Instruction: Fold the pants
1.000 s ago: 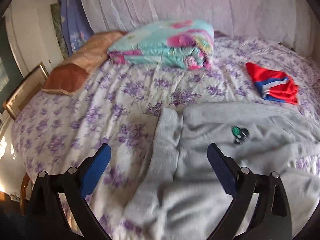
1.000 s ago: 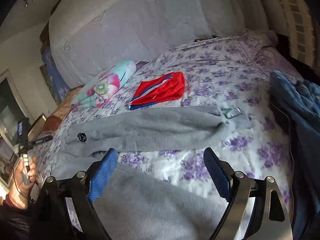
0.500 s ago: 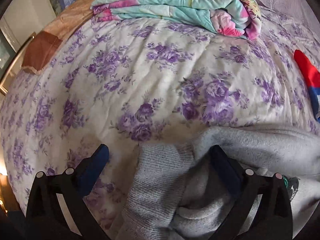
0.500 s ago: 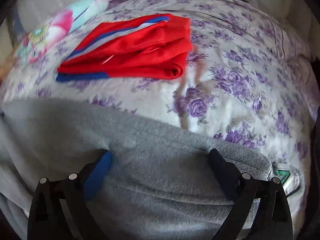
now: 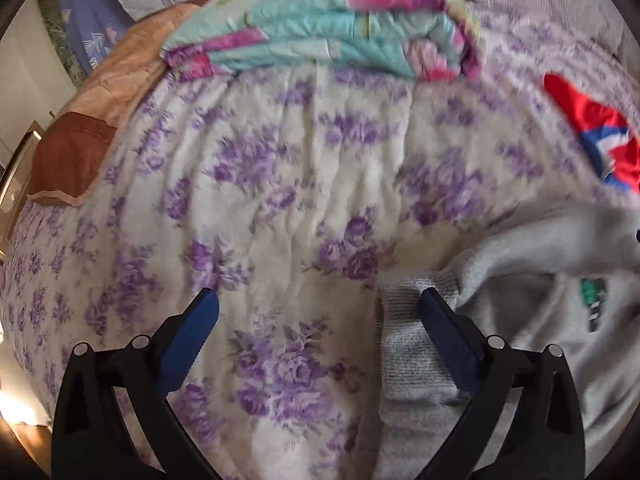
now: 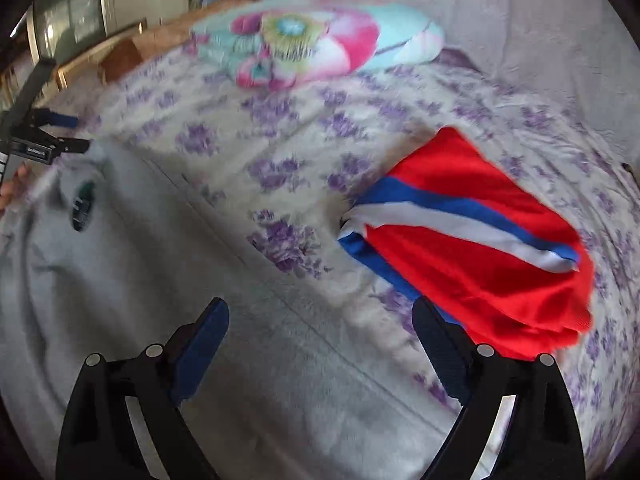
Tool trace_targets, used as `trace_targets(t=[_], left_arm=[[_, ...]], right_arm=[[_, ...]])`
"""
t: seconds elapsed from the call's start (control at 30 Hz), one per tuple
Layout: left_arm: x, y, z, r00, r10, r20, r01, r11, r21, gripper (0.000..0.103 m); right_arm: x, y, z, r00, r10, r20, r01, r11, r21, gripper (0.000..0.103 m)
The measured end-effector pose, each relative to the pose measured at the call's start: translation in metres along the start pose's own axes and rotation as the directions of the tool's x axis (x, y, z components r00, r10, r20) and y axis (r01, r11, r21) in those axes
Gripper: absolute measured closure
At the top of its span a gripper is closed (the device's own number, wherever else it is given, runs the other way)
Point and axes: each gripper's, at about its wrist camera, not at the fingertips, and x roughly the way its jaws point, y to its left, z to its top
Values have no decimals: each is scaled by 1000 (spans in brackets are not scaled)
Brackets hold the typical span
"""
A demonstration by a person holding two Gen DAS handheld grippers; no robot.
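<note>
ITEM 1. Grey pants (image 6: 132,312). Soft fleece-like knit, matte, with a ribbed waistband (image 5: 408,344) and a small green logo patch (image 6: 82,206). They lie spread across the near part of the bed (image 5: 304,168), the waistband bunched and partly turned over at the left end, a long seam running along the leg.

ITEM 2. Left gripper (image 5: 318,316). Black frame, blue pads. Fingers released and wide apart, nothing clamped. The right pad sits over the ribbed waistband; the left pad is over bare bedspread.

ITEM 3. Right gripper (image 6: 320,326). Same build. Its fingers are closing from a very wide spread, with grey pant fabric below and between them, not yet pinched. The right pad lies close to the folded red garment (image 6: 488,248).

ITEM 4. Surroundings. Bedspread of quilted cotton, white with purple flowers. Folded turquoise-and-pink quilt (image 5: 320,28) at the far side. The red garment is smooth and shiny, with 1 blue and 1 white stripe. Brown pillow (image 5: 68,160) at the left edge.

STEP IN HAND, judged: positioning both grippers for a first grasp; no fold looks made.

NEXT MOVE, judged: the left gripper needs to shift over the waistband so both pads straddle it, the right to pinch the leg edge without catching the red garment or bedspread.
</note>
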Motion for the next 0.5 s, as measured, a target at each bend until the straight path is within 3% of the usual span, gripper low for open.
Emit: trace_targets(t=[0.03, 0.1, 0.13, 0.17, 0.2, 0.27, 0.3, 0.33, 0.4, 0.5], left_arm=[[7, -3, -2, 1000, -11, -6, 11, 1000, 7, 4], [16, -9, -5, 1000, -17, -20, 17, 1000, 16, 4], [17, -10, -5, 1000, -24, -20, 24, 1000, 8, 4], [16, -9, -4, 999, -32, -22, 32, 999, -1, 4], [15, -8, -3, 999, -46, -22, 46, 999, -11, 6], [11, -9, -3, 989, -143, -36, 142, 990, -24, 42], [7, -12, -3, 978, -202, -43, 201, 979, -27, 72], [-1, -20, -4, 978, -205, -45, 205, 979, -9, 82], [-14, -31, -7, 988, -154, -20, 154, 988, 30, 82], [-22, -26, -6, 980, -195, -32, 195, 981, -1, 82]], right_arm=[[11, -1, 0, 999, 2, -32, -2, 1000, -5, 11], [32, 2, -5, 995, 50, -91, -49, 999, 7, 29], [31, 3, -6, 995, 71, -68, -70, 997, 15, 42], [26, 3, -6, 991, 120, -55, -119, 993, 19, 83], [22, 2, -5, 985, 165, -49, -163, 986, 34, 91], [8, 3, -7, 986, 164, -19, -163, 986, 25, 94], [1, 4, -8, 987, 162, -3, -162, 987, 23, 94], [-7, 6, -10, 987, 160, 13, -161, 987, 24, 95], [-20, 8, -13, 989, 142, 43, -143, 990, 15, 95], [-31, 7, -15, 989, 137, 58, -139, 990, 32, 95]])
